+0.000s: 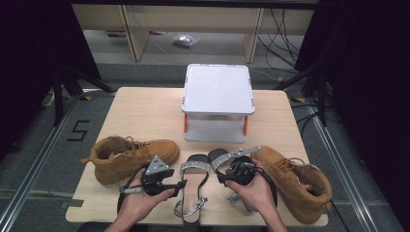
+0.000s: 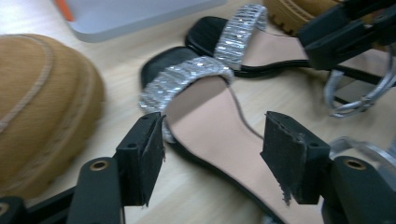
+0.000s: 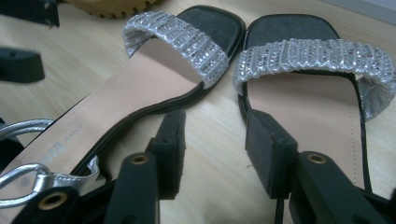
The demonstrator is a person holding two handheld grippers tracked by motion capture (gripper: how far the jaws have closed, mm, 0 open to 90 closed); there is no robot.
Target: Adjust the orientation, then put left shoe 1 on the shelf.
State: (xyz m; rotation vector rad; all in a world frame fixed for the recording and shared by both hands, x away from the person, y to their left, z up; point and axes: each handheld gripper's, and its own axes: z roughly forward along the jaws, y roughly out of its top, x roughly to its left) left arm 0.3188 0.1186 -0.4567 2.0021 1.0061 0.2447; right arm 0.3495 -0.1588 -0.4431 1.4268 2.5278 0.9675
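We see the table [image 1: 145, 111] evenly lit from overhead against dark upper corners, soft glare on the white box lid [image 1: 217, 87], and both gripper views slightly blurred toward their edges.

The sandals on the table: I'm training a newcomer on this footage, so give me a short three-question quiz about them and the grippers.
1. True or false: the left gripper is clamped on the left sandal.
2. What lies outside each sandal? A) tan boots B) grey bins C) cables
3. Which part of the right sandal is silver and glittery?

Key:
1. False; its pads stand apart above the insole, gripping nothing.
2. A: left boot, right boot.
3. The toe strap.
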